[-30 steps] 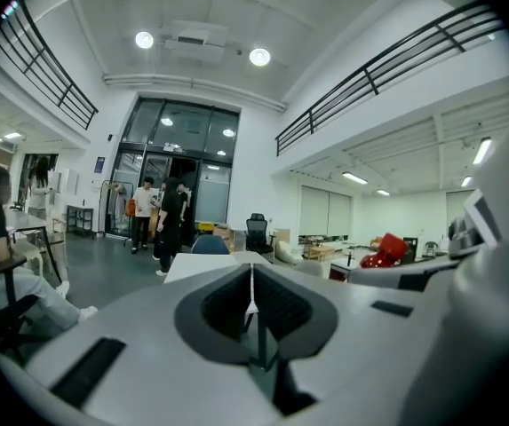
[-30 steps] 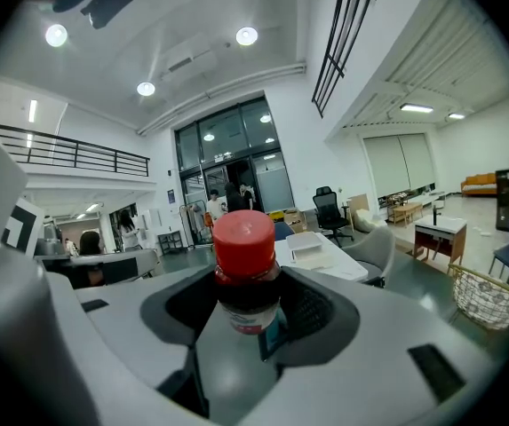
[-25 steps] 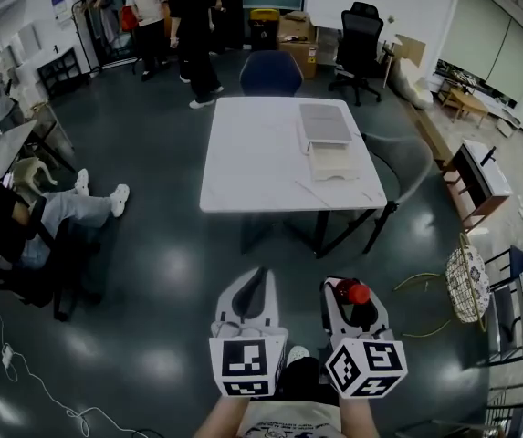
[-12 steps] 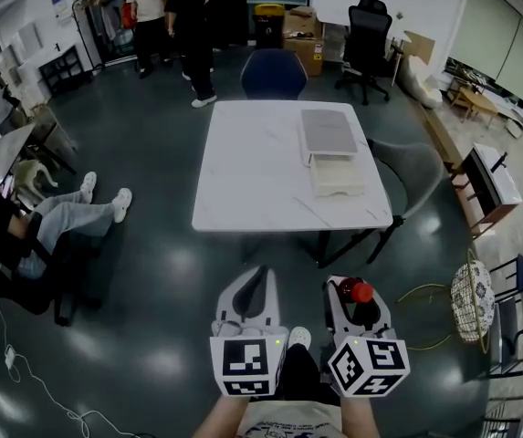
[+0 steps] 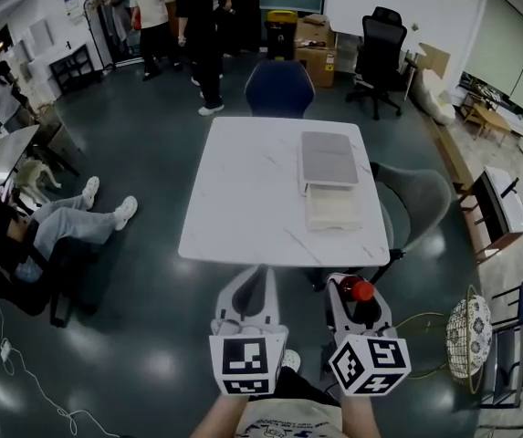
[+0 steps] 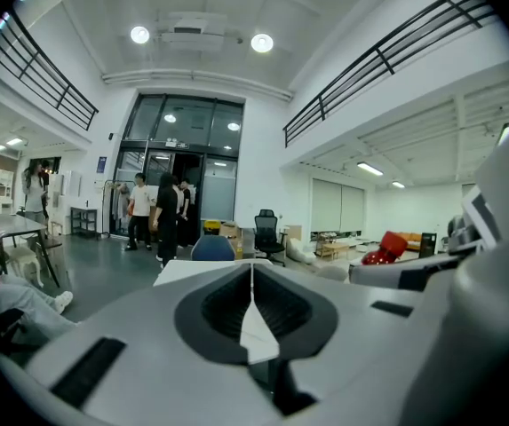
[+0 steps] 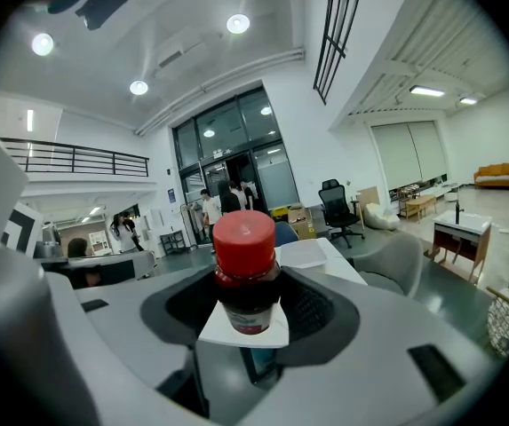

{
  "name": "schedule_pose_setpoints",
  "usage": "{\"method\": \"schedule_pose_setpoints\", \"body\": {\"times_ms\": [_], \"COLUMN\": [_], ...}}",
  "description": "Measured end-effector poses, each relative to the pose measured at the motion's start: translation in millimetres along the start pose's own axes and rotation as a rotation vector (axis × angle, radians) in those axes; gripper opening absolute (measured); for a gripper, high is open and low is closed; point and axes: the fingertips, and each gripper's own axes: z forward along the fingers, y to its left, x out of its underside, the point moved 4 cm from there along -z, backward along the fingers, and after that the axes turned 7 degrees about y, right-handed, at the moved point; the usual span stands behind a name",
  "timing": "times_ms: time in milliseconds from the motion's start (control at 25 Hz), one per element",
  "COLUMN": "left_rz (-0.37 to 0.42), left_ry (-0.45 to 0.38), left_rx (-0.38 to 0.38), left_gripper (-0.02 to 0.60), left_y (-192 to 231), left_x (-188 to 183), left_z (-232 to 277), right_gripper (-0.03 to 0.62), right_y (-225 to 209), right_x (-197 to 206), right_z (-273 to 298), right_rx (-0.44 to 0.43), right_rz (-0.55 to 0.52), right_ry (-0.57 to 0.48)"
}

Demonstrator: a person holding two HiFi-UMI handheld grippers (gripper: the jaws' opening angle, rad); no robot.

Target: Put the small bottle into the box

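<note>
A small dark bottle with a red cap [image 7: 246,264] stands upright between the jaws of my right gripper [image 5: 353,299], which is shut on it; its cap shows in the head view as the bottle [image 5: 360,292]. My left gripper [image 5: 254,286] is shut, its jaws meeting with nothing between them [image 6: 252,302]. Both grippers hang just short of the near edge of a white table [image 5: 252,190]. On the table's right side lies a shallow white box [image 5: 333,209], with a grey lid or tray [image 5: 328,157] behind it.
A grey chair [image 5: 416,203] stands at the table's right side and a blue chair [image 5: 279,88] at its far end. A seated person [image 5: 24,235] is to the left. Several people [image 5: 197,26] stand by the far doors. A wire basket [image 5: 466,331] sits on the floor at right.
The table has come nearer in the head view; its near edge now lies just beyond the gripper tips. The right gripper still holds the bottle.
</note>
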Motion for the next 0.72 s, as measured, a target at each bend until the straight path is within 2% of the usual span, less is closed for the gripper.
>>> {"method": "schedule_pose_setpoints", "body": {"times_ms": [280,720], "left_rz": [-0.002,-0.009], "left_ry": [0.007,0.049], "left_rx": [-0.022,-0.024], "left_gripper": [0.020,0.020], "left_y": [-18.7,-38.0], "left_x": [-12.1,-8.7], "left_z": [38.5,75.0], "right_gripper": [0.229,0.229], "right_y": [-34.6,-69.0], "right_x": [-19.7,-18.8], "right_z": [26.4,48.7], "right_rx": [-0.030,-0.044], "right_rz": [0.000,0.026], "right_ry": [0.003,0.040]}}
